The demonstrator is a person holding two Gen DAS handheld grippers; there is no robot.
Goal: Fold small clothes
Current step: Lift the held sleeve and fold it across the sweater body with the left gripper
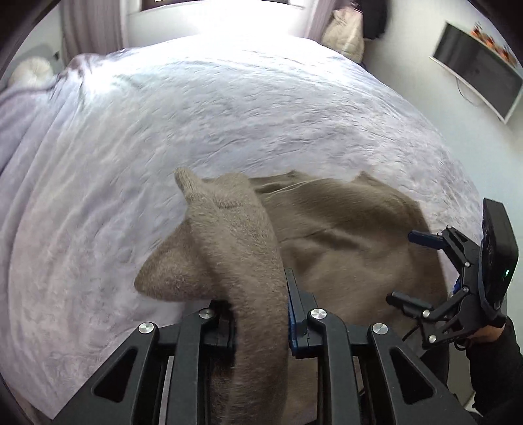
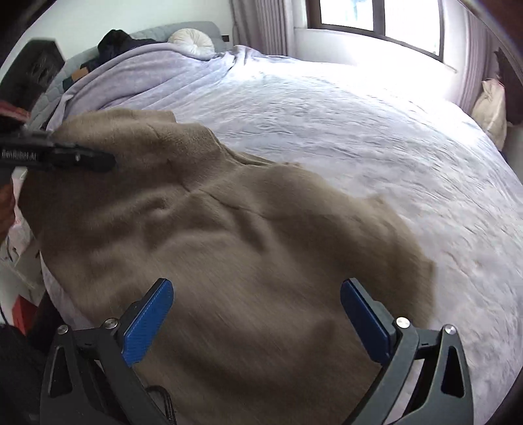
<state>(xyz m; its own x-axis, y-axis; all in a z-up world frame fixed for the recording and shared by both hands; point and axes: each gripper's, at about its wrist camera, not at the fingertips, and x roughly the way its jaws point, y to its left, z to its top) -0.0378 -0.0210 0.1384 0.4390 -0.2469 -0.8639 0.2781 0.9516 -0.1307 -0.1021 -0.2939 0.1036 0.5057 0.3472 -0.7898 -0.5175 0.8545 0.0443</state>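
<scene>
A fuzzy taupe sweater (image 2: 248, 248) lies spread on a bed with a pale lilac blanket (image 2: 376, 137). My left gripper (image 1: 258, 314) is shut on a sleeve of the sweater (image 1: 242, 242), which drapes up and over between its fingers. In the right wrist view the left gripper (image 2: 81, 160) shows at the left edge, over the sweater's upper left part. My right gripper (image 2: 256, 314) is open and empty, hovering above the sweater's lower part; it also shows at the right of the left wrist view (image 1: 405, 268), with its fingers apart.
The blanket (image 1: 228, 108) covers the whole bed. A round white cushion (image 2: 193, 41) and dark clothes (image 2: 114, 42) lie at the headboard. A window (image 2: 376, 16) and curtains are behind the bed. A wall shelf (image 1: 480, 85) and a beige bag (image 1: 346, 32) are off the bed's far side.
</scene>
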